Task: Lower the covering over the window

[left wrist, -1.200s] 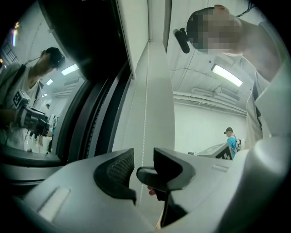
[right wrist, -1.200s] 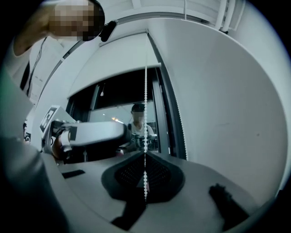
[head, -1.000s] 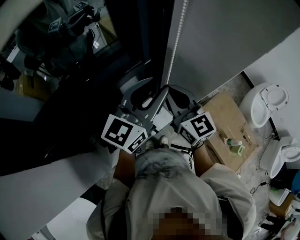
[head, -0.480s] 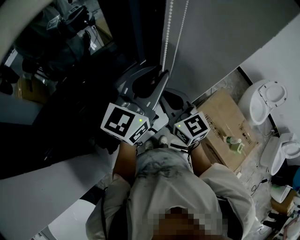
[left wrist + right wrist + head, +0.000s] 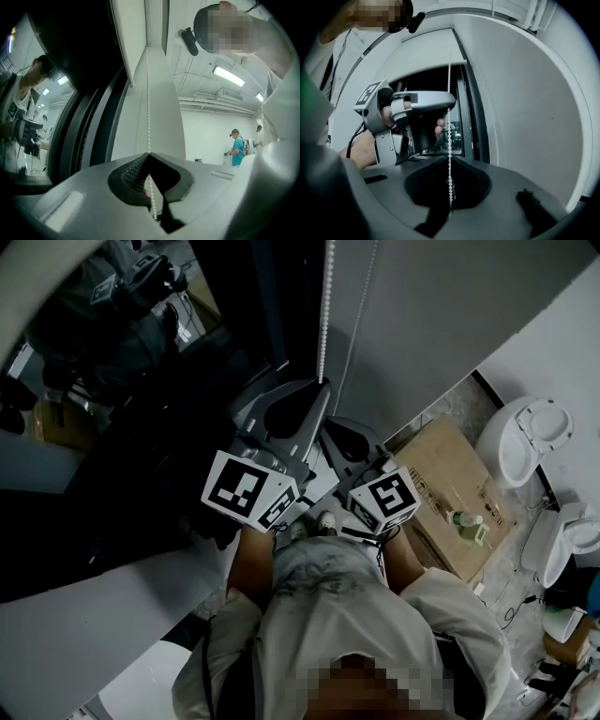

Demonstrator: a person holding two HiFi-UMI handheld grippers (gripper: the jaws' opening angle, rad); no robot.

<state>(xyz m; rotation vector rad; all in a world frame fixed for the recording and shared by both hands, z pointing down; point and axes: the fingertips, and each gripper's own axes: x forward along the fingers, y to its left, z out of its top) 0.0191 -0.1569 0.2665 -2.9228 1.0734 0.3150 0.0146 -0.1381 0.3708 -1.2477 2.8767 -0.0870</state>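
Observation:
A white bead chain [image 5: 325, 315] hangs beside the grey roller blind [image 5: 441, 315] over the dark window [image 5: 141, 381]. My left gripper [image 5: 322, 388] is the upper one. Its jaws have just been closing, and they now meet on the chain [image 5: 148, 93] in the left gripper view, where the left gripper [image 5: 149, 154] pinches the beads at its tips. My right gripper [image 5: 336, 430] sits just below it, shut on the same chain [image 5: 449, 56]. In the right gripper view the right gripper [image 5: 450, 158] has beads running down between its pads, with the left gripper [image 5: 449, 101] above.
A cardboard box [image 5: 459, 493] with a green bottle [image 5: 466, 526] on it stands on the floor at right, next to white toilets [image 5: 530, 442]. A person in a blue shirt [image 5: 237, 145] stands far off. The window glass shows a reflection [image 5: 23, 122].
The left gripper has moved up along the chain and its jaws have gone from wide open to shut on the beads. The right gripper has stayed in place, shut on the chain.

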